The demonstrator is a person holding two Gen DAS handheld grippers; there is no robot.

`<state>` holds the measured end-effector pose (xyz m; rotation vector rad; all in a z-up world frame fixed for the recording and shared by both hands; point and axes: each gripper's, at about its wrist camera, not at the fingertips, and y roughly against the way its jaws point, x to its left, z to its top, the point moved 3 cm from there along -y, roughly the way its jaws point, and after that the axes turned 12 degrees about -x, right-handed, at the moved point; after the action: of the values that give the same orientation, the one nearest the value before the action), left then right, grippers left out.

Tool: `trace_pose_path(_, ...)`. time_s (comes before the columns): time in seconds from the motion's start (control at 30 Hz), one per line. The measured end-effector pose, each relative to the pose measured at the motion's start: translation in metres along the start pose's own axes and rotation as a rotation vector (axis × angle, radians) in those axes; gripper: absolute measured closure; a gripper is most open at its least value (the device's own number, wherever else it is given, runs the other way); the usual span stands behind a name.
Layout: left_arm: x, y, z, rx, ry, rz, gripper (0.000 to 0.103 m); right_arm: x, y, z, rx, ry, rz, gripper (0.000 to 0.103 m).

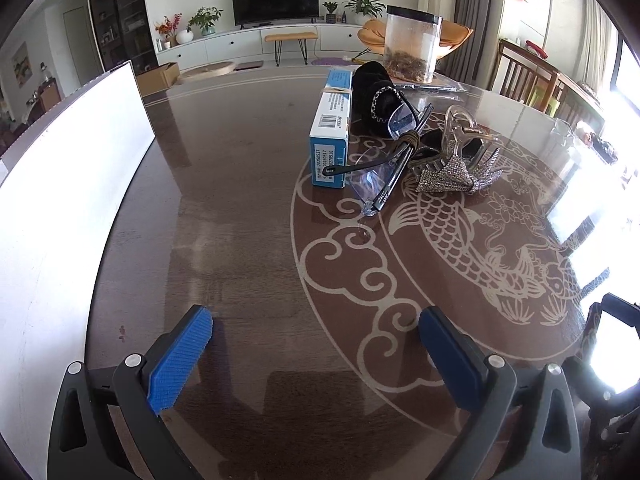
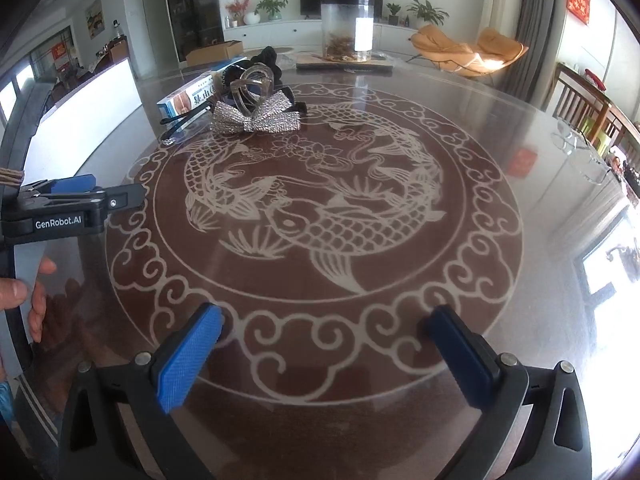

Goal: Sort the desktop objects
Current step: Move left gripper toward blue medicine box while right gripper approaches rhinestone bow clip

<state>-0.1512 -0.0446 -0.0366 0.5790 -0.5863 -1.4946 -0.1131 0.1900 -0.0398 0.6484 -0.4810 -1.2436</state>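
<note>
A small heap of objects lies mid-table: a blue and white box (image 1: 331, 128), clear glasses with dark arms (image 1: 380, 168), a rhinestone bow clip (image 1: 456, 172), a clear claw clip (image 1: 464, 128) and a black fabric piece (image 1: 374, 84). The right wrist view shows the same box (image 2: 192, 98), bow clip (image 2: 256, 118) and claw clip (image 2: 256, 84) at the far left. My left gripper (image 1: 316, 340) hovers open over the table, well short of the heap and empty. My right gripper (image 2: 320, 340) is open too, with nothing between its blue pads.
A white board (image 1: 68, 184) stands along the table's left edge. Behind the heap stands a clear jar (image 1: 412, 46) with brown contents on a flat mat (image 2: 344, 65). Wooden chairs (image 1: 532, 76) line the right side. A hand (image 2: 24, 292) holds the left gripper's body (image 2: 60, 208).
</note>
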Motion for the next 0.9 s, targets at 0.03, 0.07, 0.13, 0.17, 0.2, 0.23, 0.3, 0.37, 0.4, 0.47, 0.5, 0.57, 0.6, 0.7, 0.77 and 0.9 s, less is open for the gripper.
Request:
trace_pose_path(0.03, 0.001, 0.002, -0.001, -0.003, 0.011, 0.015, 0.000, 0.007, -0.012, 0.011, 0.000, 0.021, 0.023, 0.000)
trace_pose_path(0.07, 0.003, 0.002, -0.001, -0.002, 0.021, 0.023, 0.000, 0.013, -0.024, 0.022, 0.000, 0.042, 0.046, 0.000)
trace_pose_path(0.13, 0.005, 0.001, -0.001, -0.002, 0.032, 0.029, 0.000, 0.026, -0.051, 0.046, -0.002, 0.082, 0.091, 0.000)
trace_pose_path(0.17, 0.004, 0.001, -0.001, -0.002, 0.029, 0.032, 0.000, 0.030, -0.063, 0.057, -0.002, 0.097, 0.108, 0.000)
trace_pose_path(0.2, 0.004, 0.000, 0.000, -0.002, 0.030, 0.032, 0.000, 0.034, -0.076, 0.069, -0.002, 0.109, 0.121, 0.000)
trace_pose_path(0.23, 0.004, 0.000, 0.000, -0.002, 0.029, 0.033, 0.000, 0.037, -0.087, 0.079, -0.002, 0.115, 0.128, 0.000)
trace_pose_path(0.3, 0.003, 0.001, 0.000, -0.002, 0.030, 0.033, 0.000, 0.043, -0.107, 0.097, -0.003, 0.129, 0.143, 0.000)
trace_pose_path(0.37, 0.003, 0.001, 0.000, -0.002, 0.029, 0.034, 0.000, 0.047, -0.122, 0.111, -0.005, 0.144, 0.159, 0.000)
trace_pose_path(0.4, 0.003, 0.001, 0.000, -0.002, 0.029, 0.034, 0.000, 0.047, -0.126, 0.115, -0.005, 0.146, 0.162, 0.000)
trace_pose_path(0.47, 0.003, 0.001, 0.000, -0.002, 0.029, 0.034, 0.000, 0.046, -0.129, 0.119, -0.010, 0.143, 0.160, 0.002)
trace_pose_path(0.5, 0.003, 0.001, 0.000, -0.002, 0.029, 0.034, 0.000, 0.045, -0.127, 0.120, -0.024, 0.140, 0.159, 0.014)
trace_pose_path(0.57, 0.003, 0.001, 0.000, -0.002, 0.029, 0.034, 0.000, 0.045, -0.120, 0.120, -0.053, 0.140, 0.159, 0.040)
trace_pose_path(0.6, 0.003, 0.001, 0.000, -0.002, 0.029, 0.034, 0.000, 0.044, -0.115, 0.118, -0.063, 0.140, 0.162, 0.056)
trace_pose_path(0.7, 0.003, 0.001, 0.000, -0.002, 0.030, 0.034, 0.000, 0.042, -0.101, 0.107, -0.068, 0.148, 0.160, 0.059)
trace_pose_path(0.77, 0.003, 0.001, 0.000, -0.002, 0.029, 0.034, 0.000, 0.038, -0.089, 0.095, -0.068, 0.152, 0.161, 0.059)
trace_pose_path(0.9, 0.003, 0.001, 0.000, -0.002, 0.030, 0.033, 0.000, 0.021, -0.052, 0.061, -0.070, 0.141, 0.124, 0.059)
